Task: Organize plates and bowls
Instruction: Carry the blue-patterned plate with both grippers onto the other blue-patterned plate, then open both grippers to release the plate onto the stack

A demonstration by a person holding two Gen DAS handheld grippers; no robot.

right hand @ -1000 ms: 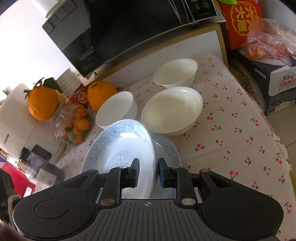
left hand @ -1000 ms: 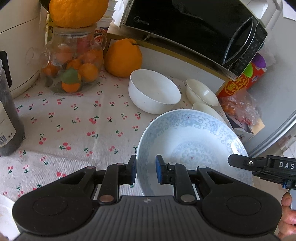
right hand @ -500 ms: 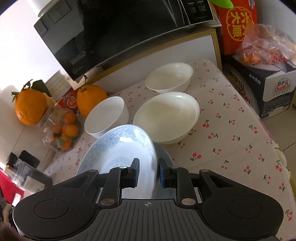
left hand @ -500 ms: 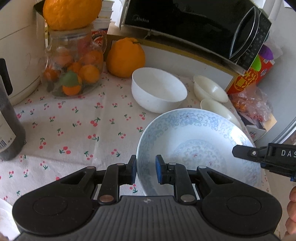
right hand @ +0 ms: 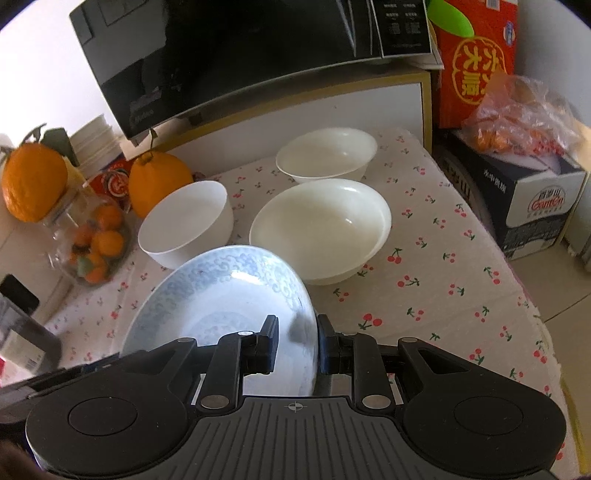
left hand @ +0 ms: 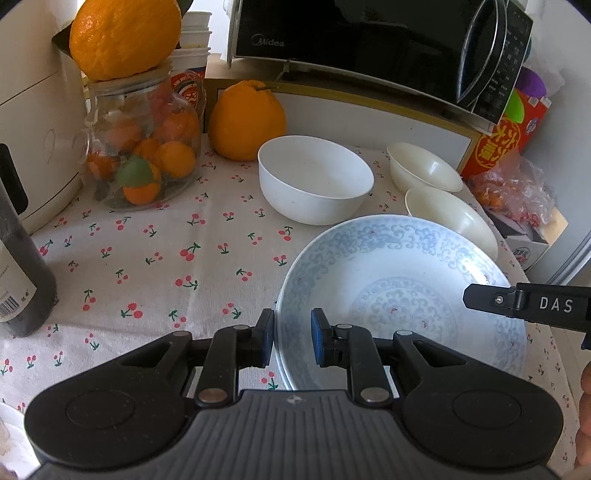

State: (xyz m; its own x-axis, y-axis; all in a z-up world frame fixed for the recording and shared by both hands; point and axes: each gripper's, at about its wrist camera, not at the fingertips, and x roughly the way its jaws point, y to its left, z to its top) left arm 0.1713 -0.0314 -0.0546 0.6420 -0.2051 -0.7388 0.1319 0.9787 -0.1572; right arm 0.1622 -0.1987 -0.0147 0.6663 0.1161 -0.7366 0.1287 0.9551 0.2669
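A blue-patterned plate (left hand: pixel 399 291) lies flat on the cherry-print tablecloth (left hand: pixel 147 258); it also shows in the right wrist view (right hand: pixel 229 295). My left gripper (left hand: pixel 292 341) straddles its near-left rim, fingers slightly apart. My right gripper (right hand: pixel 297 343) straddles its right rim, also slightly apart; its tip (left hand: pixel 491 301) shows over the plate's right side. A white bowl (left hand: pixel 314 177) and two cream bowls (left hand: pixel 424 170) (left hand: pixel 447 214) stand behind the plate.
A glass jar of oranges (left hand: pixel 142 147), two large oranges (left hand: pixel 245 120) (left hand: pixel 123 35), a dark bottle (left hand: pixel 18 280) and a white appliance (left hand: pixel 29 110) stand at left. A black microwave (left hand: pixel 369 40) sits behind. Boxes and a bag (right hand: pixel 517 147) stand at right.
The plate, tilted up over a second plate a second ago, has come down flat onto it. Both grippers stay at its rim and have drawn back slightly.
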